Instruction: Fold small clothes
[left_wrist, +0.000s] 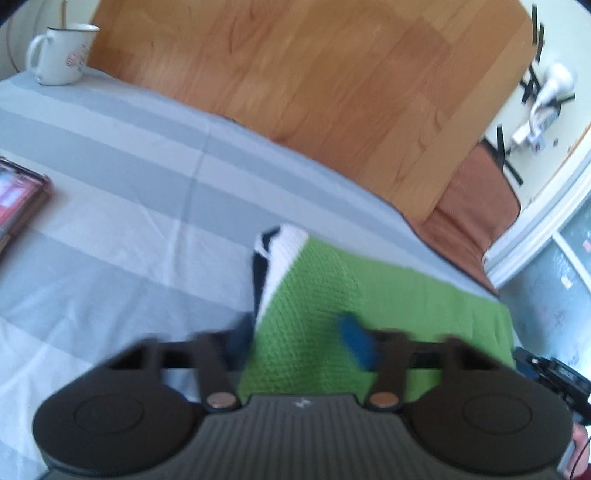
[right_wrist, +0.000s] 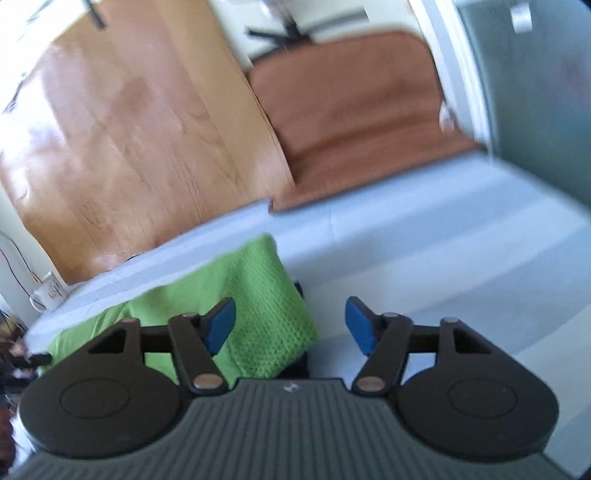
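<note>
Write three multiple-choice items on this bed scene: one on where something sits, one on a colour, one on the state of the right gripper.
1. Where does the white mug stand?
A. at a far corner of the striped bedsheet
B. on the wooden floor
C. on the green knitted garment

2. Which colour is the main body of the knitted garment?
A. red
B. green
C. yellow

3. How do the jaws of the right gripper stand?
A. clamped on the mug
B. pressed fully together
C. apart, with nothing between the pads

Key: 1 A, the mug sits at the sheet's far left corner in the left wrist view. 2 B, the knit is bright green with a white and dark band at one end. 3 C, in the right wrist view the blue pads stand apart, with only bedsheet and garment edge behind the gap.
</note>
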